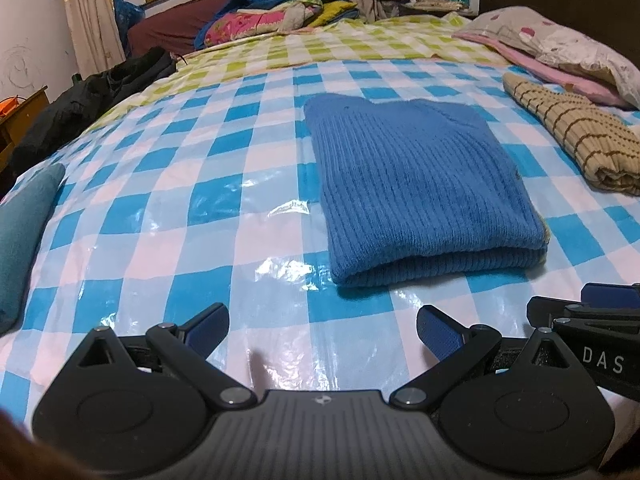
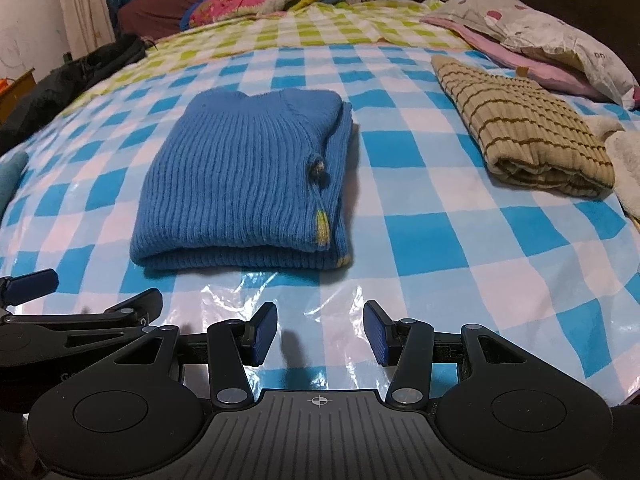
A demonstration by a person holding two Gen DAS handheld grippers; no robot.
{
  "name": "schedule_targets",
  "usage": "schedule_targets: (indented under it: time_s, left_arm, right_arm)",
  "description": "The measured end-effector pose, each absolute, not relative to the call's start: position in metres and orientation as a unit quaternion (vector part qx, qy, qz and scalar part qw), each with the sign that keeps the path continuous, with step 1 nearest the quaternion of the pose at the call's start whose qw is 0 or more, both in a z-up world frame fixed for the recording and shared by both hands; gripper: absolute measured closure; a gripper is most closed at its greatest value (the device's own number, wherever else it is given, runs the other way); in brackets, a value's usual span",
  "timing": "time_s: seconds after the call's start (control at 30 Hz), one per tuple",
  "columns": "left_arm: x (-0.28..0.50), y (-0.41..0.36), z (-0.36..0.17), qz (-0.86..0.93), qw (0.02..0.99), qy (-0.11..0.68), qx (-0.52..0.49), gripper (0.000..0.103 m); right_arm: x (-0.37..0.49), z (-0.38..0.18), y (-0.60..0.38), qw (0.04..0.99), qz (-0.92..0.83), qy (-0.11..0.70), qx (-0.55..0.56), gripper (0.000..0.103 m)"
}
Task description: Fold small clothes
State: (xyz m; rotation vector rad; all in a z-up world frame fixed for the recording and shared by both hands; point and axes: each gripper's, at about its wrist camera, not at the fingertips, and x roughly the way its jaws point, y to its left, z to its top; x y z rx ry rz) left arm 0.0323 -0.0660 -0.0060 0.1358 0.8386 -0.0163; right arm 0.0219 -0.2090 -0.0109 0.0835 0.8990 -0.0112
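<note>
The blue ribbed knitted sweater (image 2: 244,184) lies folded into a neat rectangle on the glossy blue-and-white checked plastic sheet (image 2: 440,240) over the bed, at twelve o'clock from both grippers. That piece looks done. At two o'clock sits the beige brown-striped knitted garment (image 2: 524,136), also folded. A teal cloth (image 1: 24,236) lies at nine o'clock in the left view; whether it is folded I cannot tell. The left gripper (image 1: 322,332) hangs wide, nothing between its pads. The right gripper (image 2: 320,332) stands wide too, empty, short of the sweater. No basket or box shows anywhere.
</note>
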Motion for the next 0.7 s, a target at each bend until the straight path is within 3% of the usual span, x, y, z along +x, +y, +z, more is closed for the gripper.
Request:
schedule_targets:
  time_s: [0.7]
  left_arm:
    - [0.0331, -0.0643, -0.0099, -0.016, 0.903, 0.426, 0.048, 0.0]
  right_arm:
    - [0.0207, -0.0124, -0.21, 0.895, -0.011, 0.444, 0.037, 0.056]
